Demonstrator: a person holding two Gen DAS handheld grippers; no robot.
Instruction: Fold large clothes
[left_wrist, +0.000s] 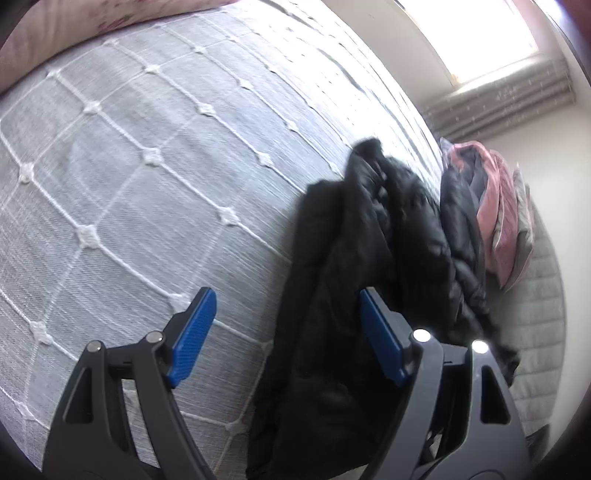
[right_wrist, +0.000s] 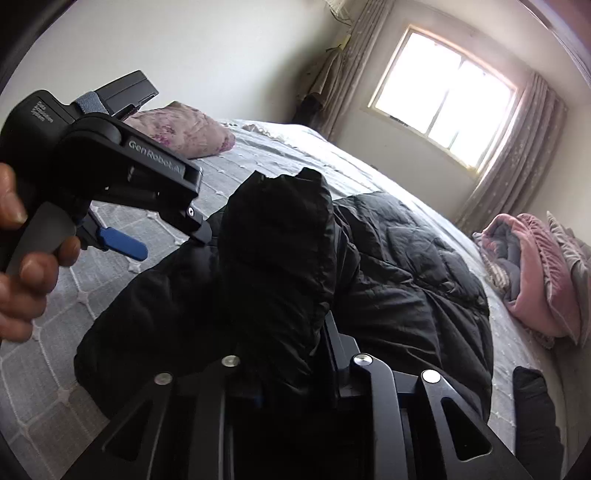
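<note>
A black puffer jacket (left_wrist: 369, 240) lies crumpled on the grey quilted bed (left_wrist: 129, 166). My left gripper (left_wrist: 286, 295) hovers open above the bed, its right blue pad (left_wrist: 380, 339) over the jacket's edge and nothing pinched between the pads. In the right wrist view the jacket (right_wrist: 406, 266) spreads across the bed, and a bunched fold of it (right_wrist: 277, 240) rises from between the jaws of my right gripper (right_wrist: 291, 343). That fold hides the right gripper's pads. A hand (right_wrist: 22, 258) holds the left gripper (right_wrist: 166, 240) at the left, just above the jacket's near sleeve.
A pile of pink and grey clothes (right_wrist: 535, 266) sits at the bed's far right edge. A floral pillow (right_wrist: 184, 129) lies at the head. A window (right_wrist: 443, 103) with curtains is behind. Another dark item (right_wrist: 535, 413) shows at the lower right.
</note>
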